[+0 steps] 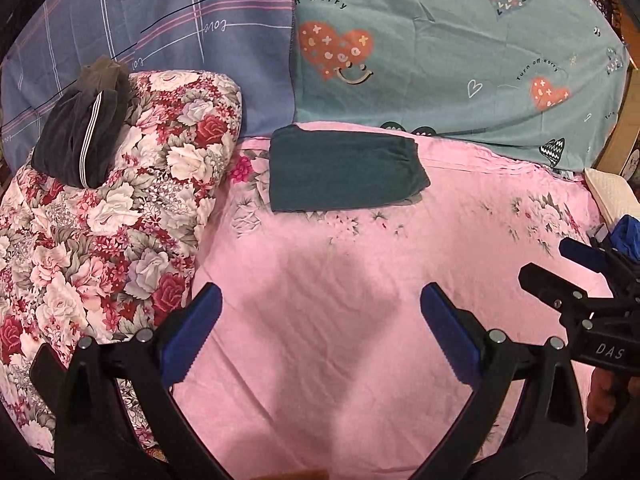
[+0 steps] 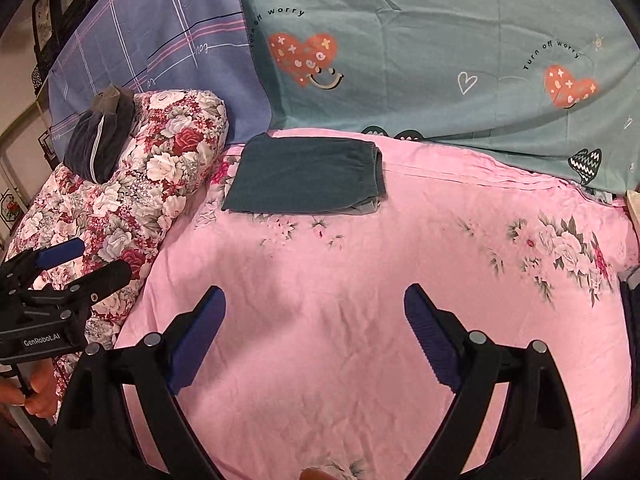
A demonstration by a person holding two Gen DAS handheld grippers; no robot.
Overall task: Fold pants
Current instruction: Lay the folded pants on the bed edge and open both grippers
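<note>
Bed, pink sheet (image 2: 360, 320): pants (image 2: 304, 176), dark green, folded into a flat rectangle, lying at the far end near the pillows. Floral quilt (image 2: 132, 200) beside them, a second dark garment (image 2: 98, 148) on top. Left tool (image 1: 320, 332) and right tool (image 2: 316, 328): both released, jaws wide, nothing between them, well apart from the pants. Step: folding looks finished. Next move, likely: fetch the other garment.
</note>
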